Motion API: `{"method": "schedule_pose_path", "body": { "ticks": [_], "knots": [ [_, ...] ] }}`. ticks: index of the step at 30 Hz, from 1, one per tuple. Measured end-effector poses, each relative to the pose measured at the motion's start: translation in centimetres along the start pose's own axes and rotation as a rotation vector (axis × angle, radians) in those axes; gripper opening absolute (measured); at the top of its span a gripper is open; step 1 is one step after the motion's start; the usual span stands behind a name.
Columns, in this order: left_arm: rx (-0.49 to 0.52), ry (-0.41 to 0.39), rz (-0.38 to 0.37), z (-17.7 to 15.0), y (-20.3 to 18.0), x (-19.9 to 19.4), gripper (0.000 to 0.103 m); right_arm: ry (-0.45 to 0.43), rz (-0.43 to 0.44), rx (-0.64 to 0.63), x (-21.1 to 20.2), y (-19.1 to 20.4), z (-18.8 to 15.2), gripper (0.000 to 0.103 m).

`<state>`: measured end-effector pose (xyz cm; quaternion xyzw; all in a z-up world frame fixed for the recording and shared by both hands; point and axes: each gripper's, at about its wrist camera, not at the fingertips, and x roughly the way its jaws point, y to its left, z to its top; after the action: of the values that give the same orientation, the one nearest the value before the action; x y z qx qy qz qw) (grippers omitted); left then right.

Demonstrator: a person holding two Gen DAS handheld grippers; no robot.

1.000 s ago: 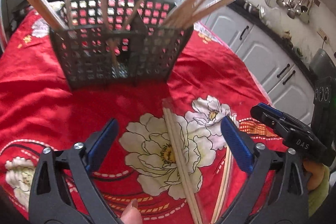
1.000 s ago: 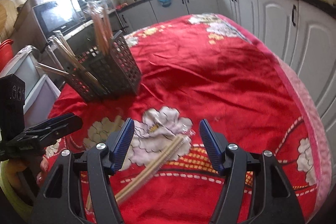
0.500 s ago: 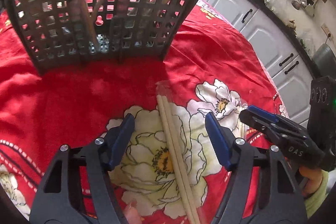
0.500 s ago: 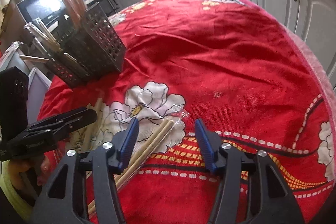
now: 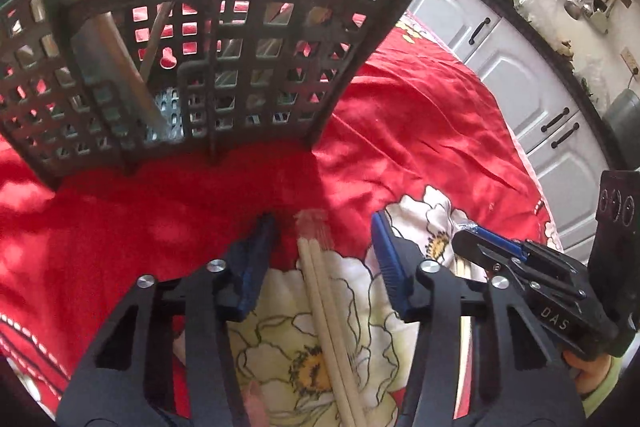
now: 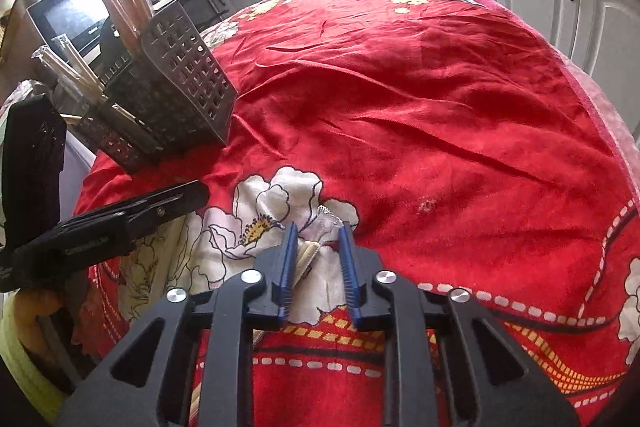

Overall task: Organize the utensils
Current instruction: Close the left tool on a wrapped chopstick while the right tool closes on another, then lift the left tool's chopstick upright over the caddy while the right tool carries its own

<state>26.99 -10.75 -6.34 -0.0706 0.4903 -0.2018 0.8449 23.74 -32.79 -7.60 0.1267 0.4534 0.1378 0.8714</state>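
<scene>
Each tool is kept apart around its own wrapped chopstick pair lying on the table's red cloth (image 6: pixel 440 115): the left tool (image 5: pixel 324 251) widely, the right tool (image 6: pixel 318 247) narrowly (neither clamped), the basket (image 5: pixel 224 39) nearby for dropping in.

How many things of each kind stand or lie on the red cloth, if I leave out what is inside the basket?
Basket: 1
Wrapped chopstick pairs: 2
Total: 3
</scene>
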Motion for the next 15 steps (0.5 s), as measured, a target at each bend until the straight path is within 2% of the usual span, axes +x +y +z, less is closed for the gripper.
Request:
{"method": "schedule_pose_path", "body": {
  "ticks": [2, 4, 7, 9, 15],
  "knots": [
    [0.010, 0.000, 0.015, 0.2, -0.1, 0.2, 0.029, -0.001, 0.016, 0.012, 0.1, -0.2, 0.1, 0.013],
    [0.021, 0.002, 0.021, 0.3, -0.2, 0.3, 0.015, -0.002, 0.032, 0.020, 0.2, -0.3, 0.3, 0.010],
    [0.020, 0.009, -0.004, 0.2, 0.0, 0.3, 0.008, -0.004, 0.045, 0.023, 0.2, -0.1, 0.4, 0.008],
    [0.011, 0.010, -0.032, 0.0, 0.1, 0.1, 0.003, -0.013, 0.062, 0.023, 0.0, 0.0, 0.5, 0.007],
    [0.003, -0.052, -0.076, -0.6, 0.2, -2.6, 0.003, -0.057, 0.100, -0.016, -1.4, 1.5, 0.7, 0.007]
  ]
}}
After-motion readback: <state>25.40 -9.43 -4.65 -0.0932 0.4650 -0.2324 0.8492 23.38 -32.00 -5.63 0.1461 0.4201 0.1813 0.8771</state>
